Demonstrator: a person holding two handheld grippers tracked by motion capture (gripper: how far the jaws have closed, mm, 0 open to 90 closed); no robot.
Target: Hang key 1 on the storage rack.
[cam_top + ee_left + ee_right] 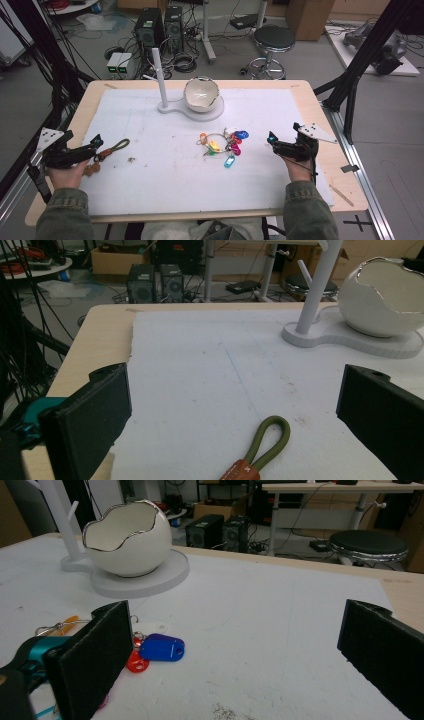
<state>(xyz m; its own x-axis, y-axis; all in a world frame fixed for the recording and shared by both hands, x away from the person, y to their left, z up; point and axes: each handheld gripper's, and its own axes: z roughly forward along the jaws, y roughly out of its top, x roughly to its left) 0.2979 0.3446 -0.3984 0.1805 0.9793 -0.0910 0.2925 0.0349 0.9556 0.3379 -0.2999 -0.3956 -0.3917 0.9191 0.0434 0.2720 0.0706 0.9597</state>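
Resting at either side of a white foam mat [165,175], two hand-held grippers are recorded in the high view. The left gripper [97,141] sits at lower left, jaws apart and empty, with an olive-green cord loop with a brown leather tab [111,148] lying just beyond its tips, evidently laid within easy reach. The right gripper [271,139] sits at right of centre, jaws likewise apart and empty, pointed toward a bunch of multicoloured plastic key tags on a metal ring [223,146] at mid-frame, near but apart. At upper centre stands a white eggshell-shaped ceramic bowl with a silver rim [201,93] on a white stand with an upright peg post [159,75], probably set there as the destination for hanging or depositing.

Left gripper view: both black jaws are spread wide at the frame's sides, nothing gripped. The cord loop [270,440] lies flat between them at lower centre, untouched. The bowl [382,295] and post [317,285] appear at upper right.

Right gripper view: jaws are wide open, nothing held. A blue tag [162,647] of the bunch lies beside the left jaw, lower left. The bowl [127,537] stands at upper left.
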